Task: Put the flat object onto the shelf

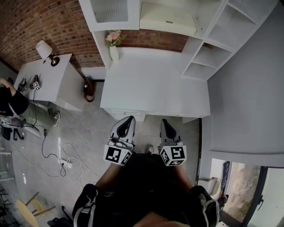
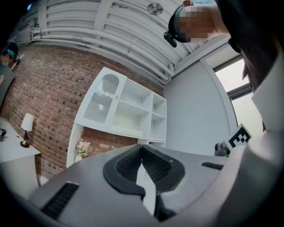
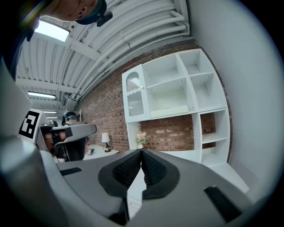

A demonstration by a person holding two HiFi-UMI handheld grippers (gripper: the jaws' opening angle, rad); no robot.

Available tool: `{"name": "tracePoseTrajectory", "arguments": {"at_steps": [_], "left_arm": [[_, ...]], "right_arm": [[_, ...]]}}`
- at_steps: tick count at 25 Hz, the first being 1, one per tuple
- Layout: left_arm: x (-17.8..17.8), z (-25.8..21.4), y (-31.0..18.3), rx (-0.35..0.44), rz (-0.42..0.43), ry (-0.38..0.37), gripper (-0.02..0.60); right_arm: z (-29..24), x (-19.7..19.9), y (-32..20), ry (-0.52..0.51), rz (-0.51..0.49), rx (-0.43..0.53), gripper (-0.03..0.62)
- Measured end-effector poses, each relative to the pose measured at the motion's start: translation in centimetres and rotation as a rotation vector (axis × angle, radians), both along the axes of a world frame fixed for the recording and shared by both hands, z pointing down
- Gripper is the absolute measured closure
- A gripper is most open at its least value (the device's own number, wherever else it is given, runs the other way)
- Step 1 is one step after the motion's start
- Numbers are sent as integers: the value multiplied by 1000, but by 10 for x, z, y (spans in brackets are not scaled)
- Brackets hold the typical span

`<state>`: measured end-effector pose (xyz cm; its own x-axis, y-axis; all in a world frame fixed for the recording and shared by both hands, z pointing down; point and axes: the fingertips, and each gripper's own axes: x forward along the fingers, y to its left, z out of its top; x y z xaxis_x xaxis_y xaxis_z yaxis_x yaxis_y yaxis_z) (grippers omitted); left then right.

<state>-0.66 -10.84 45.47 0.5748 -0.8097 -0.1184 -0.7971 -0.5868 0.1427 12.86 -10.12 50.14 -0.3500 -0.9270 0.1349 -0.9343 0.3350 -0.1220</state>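
The person is holding the 2 grippers close to the body, side by side, at the 6 o'clock edge of the big white desk (image 1: 155,84). The left gripper (image 1: 128,119) is keeping its jaws pressed together, and nothing is sitting between them. The right gripper (image 3: 141,150) is also keeping its jaws pressed together, with nothing in them. Both are pointing toward 12 o'clock, at the white shelf (image 1: 202,26) standing on the far side of the desk. The flat object (image 1: 167,18), a pale cream slab, is lying flat in the wide open space of the shelf, at 12 o'clock from the grippers and well apart from them. A glass door (image 1: 111,11) is sitting just beside that space, on its 9 o'clock side. A white vase (image 1: 114,44) with pink flowers is standing on the desk at about 11 o'clock, near the back edge and under the glass door. A red brick wall (image 1: 44,22) is showing behind the shelf. At 9 o'clock from the big desk, another desk (image 1: 53,80) is carrying a small lamp (image 1: 44,49) with a white shade. Thin cables (image 1: 53,150) are lying on the grey floor (image 1: 88,133) at about 8 o'clock.
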Motion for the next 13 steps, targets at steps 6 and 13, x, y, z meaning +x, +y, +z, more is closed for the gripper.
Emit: {"name": "tracePoseTrajectory", "arguments": {"at_steps": [6,13], "left_arm": [[0,2,-1,-6,6,5,571],[-6,1,-6,0,9,9,571]], "right_arm": [[0,0,-1,11,3,2,568],[0,-7,-5,21,1,10,568]]}}
